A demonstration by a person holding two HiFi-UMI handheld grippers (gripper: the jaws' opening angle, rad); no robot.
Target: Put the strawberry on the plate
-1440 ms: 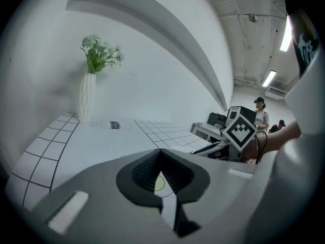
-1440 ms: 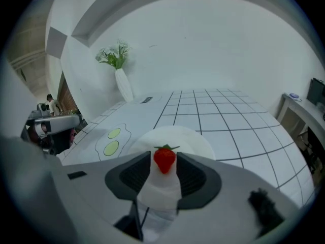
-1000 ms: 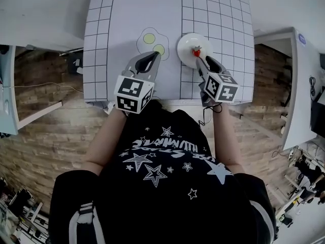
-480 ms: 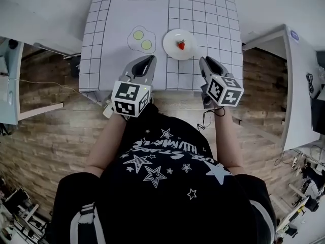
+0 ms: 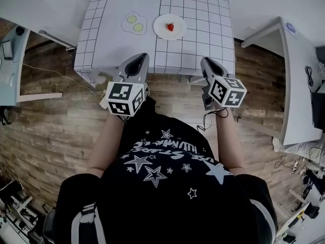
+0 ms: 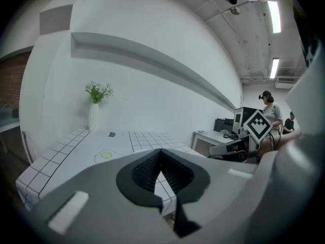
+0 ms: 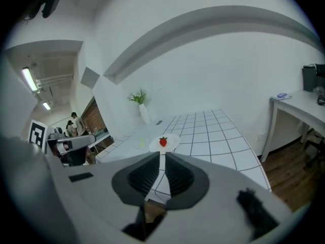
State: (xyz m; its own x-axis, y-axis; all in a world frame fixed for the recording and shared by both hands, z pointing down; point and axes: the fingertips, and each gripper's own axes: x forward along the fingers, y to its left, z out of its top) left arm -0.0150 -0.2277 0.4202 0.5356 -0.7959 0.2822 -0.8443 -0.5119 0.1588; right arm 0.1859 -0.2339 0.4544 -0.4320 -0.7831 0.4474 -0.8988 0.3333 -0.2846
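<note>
Now that the strawberry (image 5: 170,26) lies on the plate (image 5: 158,29), the job looks done: I've pulled back, right gripper (image 5: 208,62) released, its jaws just closing on nothing, left gripper (image 5: 139,59) clenched.

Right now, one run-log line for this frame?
strawberry: on plate | plate: on table | left gripper: shut, empty | right gripper: jaws just closing, narrow gap, empty

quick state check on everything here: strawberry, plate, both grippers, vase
strawberry: lying on the plate, free of both grippers
plate: flat on the table, holding the strawberry
left gripper: shut, empty
right gripper: jaws have just been closing, slim gap left, nothing between them
vase: upright at the table's far end, flowers in it
</note>
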